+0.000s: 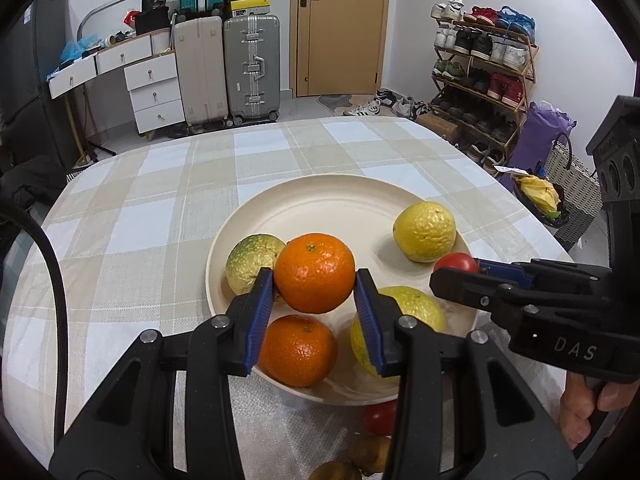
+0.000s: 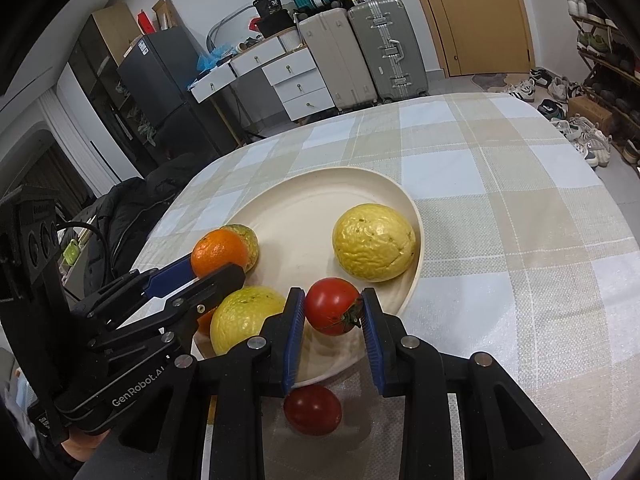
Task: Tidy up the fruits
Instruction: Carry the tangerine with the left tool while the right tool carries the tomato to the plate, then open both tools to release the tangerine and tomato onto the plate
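While both my grippers carry fruit, the cream plate [image 1: 280,208] holds four pieces on the checked tablecloth [image 1: 160,184].

Item one: my left gripper [image 1: 314,284] is clamped on an orange [image 1: 314,278], lifted above the plate's 7 o'clock edge. Item two: my right gripper [image 2: 332,312] pinches a red tomato [image 2: 331,305] over the rim at 5 o'clock. On the plate in the left wrist view: green-yellow citrus [image 1: 250,260] at 9, yellow citrus [image 1: 424,230] at 2, second orange [image 1: 300,350] at 6, another yellow citrus [image 1: 416,308] at 5. Off the plate, a second tomato [image 2: 313,410] lies just beside its near rim.
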Motion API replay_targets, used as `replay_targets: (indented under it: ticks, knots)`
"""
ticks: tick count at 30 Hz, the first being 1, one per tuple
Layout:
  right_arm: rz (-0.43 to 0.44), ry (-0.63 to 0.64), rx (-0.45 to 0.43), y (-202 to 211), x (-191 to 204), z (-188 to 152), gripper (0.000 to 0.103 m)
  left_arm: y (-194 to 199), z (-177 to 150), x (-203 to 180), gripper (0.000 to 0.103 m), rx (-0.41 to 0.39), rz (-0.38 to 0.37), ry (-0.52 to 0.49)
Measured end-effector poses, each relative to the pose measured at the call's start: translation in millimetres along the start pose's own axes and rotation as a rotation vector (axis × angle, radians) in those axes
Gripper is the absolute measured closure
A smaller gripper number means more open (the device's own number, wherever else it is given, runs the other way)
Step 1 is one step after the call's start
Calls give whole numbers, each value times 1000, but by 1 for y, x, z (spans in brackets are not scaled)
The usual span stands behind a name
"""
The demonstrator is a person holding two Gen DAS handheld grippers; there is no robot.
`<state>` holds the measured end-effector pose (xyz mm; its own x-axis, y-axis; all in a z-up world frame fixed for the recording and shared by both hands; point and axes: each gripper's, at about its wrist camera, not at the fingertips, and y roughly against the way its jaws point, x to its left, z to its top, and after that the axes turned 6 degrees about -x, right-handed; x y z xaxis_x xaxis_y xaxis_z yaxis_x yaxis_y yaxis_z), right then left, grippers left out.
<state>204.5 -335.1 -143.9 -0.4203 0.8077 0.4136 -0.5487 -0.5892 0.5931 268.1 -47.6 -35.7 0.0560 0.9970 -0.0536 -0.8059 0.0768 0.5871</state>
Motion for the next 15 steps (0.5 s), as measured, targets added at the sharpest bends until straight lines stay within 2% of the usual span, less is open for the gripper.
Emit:
replay_targets:
  ticks: [10, 15]
  knots:
    - [-7, 5, 1, 0, 1, 2, 74, 2, -2, 3, 65, 2, 4, 3]
    - [-18, 28, -22, 8, 3, 2, 68, 6, -4, 1, 63, -3, -2, -9]
